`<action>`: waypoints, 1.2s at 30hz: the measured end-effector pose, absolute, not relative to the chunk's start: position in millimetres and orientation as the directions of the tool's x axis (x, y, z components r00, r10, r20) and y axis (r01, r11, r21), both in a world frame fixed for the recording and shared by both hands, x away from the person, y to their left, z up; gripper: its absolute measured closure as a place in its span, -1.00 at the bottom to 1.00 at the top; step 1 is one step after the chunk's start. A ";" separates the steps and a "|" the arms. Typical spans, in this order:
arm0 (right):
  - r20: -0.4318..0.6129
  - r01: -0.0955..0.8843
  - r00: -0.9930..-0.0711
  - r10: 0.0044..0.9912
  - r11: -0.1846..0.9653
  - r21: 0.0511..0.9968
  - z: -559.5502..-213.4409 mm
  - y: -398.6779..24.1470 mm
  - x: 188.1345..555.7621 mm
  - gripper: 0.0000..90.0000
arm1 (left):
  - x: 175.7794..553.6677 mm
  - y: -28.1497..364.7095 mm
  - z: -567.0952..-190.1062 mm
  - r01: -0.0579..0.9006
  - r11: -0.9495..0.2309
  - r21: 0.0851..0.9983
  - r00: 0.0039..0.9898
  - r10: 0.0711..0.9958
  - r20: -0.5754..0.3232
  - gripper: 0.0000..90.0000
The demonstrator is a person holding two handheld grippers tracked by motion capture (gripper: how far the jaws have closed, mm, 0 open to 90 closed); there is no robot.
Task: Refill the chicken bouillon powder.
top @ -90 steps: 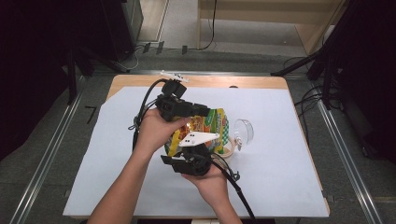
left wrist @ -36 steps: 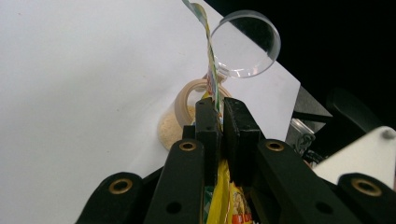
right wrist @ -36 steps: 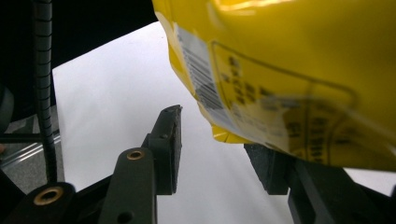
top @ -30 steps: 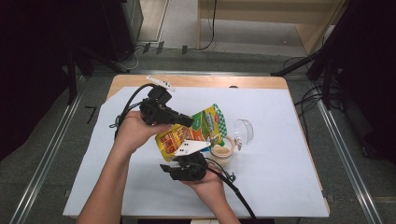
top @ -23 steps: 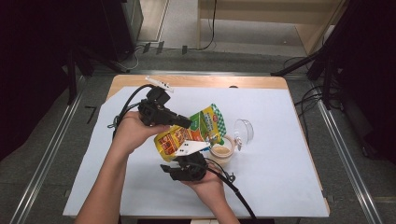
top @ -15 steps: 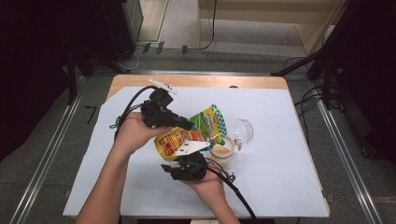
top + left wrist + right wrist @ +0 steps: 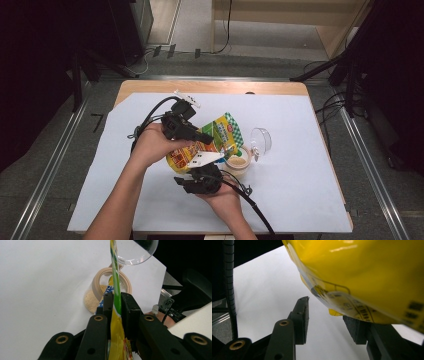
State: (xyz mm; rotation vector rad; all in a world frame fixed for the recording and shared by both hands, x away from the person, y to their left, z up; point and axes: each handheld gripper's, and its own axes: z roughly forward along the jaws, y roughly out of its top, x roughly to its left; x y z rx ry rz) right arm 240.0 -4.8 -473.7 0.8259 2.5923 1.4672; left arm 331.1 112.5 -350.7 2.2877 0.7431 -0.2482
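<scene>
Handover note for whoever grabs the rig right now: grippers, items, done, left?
Left hand-held gripper: shut on the yellow-green pouch, held tilted over the jar.
Right hand-held gripper: jaws apart under the pouch's bottom, not pinching it; one jaw sits against it.
Jar: on the white sheet, open, some beige powder inside. Its clear lid lies just beyond it.
Done: jar opened, pouch raised, some powder in.
Left, probably: finish pouring, set the pouch down, put the lid back on.
</scene>
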 end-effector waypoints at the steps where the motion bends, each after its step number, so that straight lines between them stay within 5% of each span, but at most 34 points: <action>1: 0.213 0.427 -0.854 0.474 0.407 0.807 -473.9 -5.0 240.0 0.28 | 331.1 112.0 -351.0 0.572 -0.587 0.573 0.820 0.435 -0.373 0.84; 21: 0.182 0.413 -0.859 0.478 0.438 0.798 -481.6 -3.9 235.9 0.18 | 333.5 134.6 -352.9 0.553 -0.613 0.564 0.832 0.370 -0.414 0.92; 36: 0.170 0.370 -0.859 0.482 0.358 0.857 -477.3 -14.9 232.9 0.12 | 336.1 160.7 -345.6 0.552 -0.553 0.624 0.832 0.321 -0.452 0.96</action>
